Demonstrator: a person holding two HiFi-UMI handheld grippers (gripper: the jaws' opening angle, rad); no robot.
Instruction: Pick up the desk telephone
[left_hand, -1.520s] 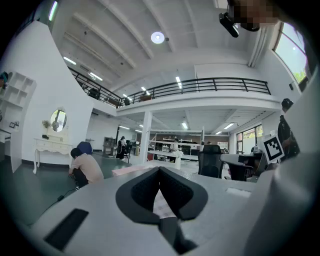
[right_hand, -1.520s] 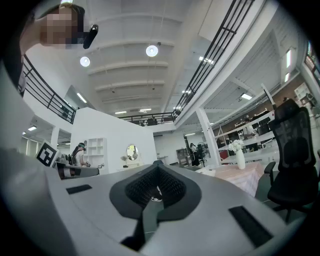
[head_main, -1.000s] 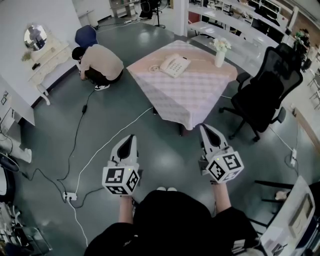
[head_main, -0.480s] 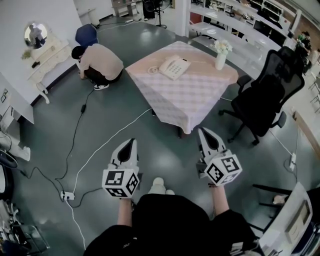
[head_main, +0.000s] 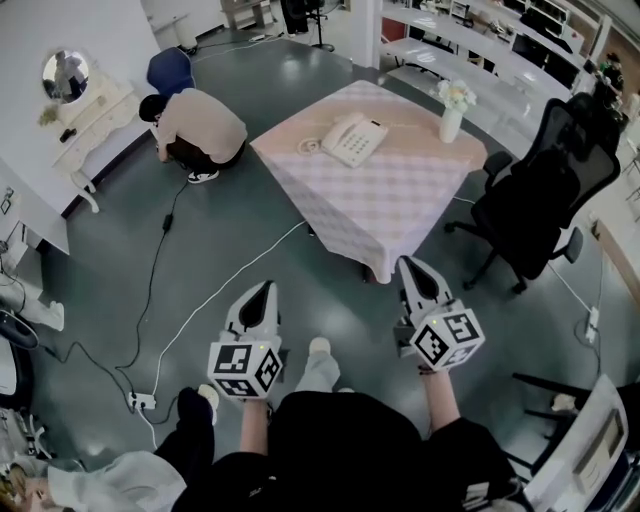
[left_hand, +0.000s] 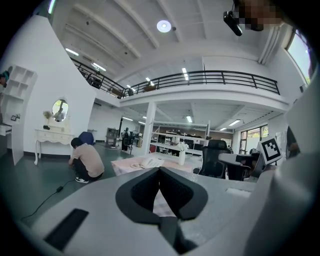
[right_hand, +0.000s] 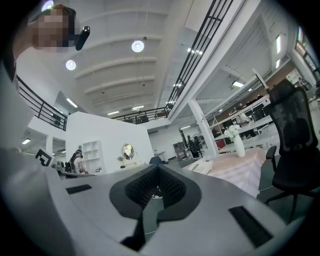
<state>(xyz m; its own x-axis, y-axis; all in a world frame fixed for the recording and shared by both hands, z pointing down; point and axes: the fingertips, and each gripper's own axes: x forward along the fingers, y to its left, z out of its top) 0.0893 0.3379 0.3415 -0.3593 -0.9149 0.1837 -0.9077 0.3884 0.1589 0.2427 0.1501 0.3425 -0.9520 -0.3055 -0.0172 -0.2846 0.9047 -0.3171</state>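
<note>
The phone (head_main: 354, 138) lies by the surface's (head_main: 400, 205) far left edge, well apart from the left gripper (head_main: 265, 288) and right gripper (head_main: 407, 264), both closed and empty; it is probably light, rigid plastic with a loose handset, best gripped across its base.

**Pink Check on Grey-Green**

The table (head_main: 400, 215) wears a pink-and-white checked cloth. The desk telephone (head_main: 352, 139) is cream and the vase (head_main: 451, 125) white. At three o'clock is a black office chair (head_main: 535, 200). The floor (head_main: 230, 270) is dark grey-green. The left tongs (head_main: 266, 288) and right tongs (head_main: 405, 263) are grey, with black-and-white markers.

Bright overhead ceiling lights (right_hand: 137, 46), fisheye-warped edges, soft shadows
</note>
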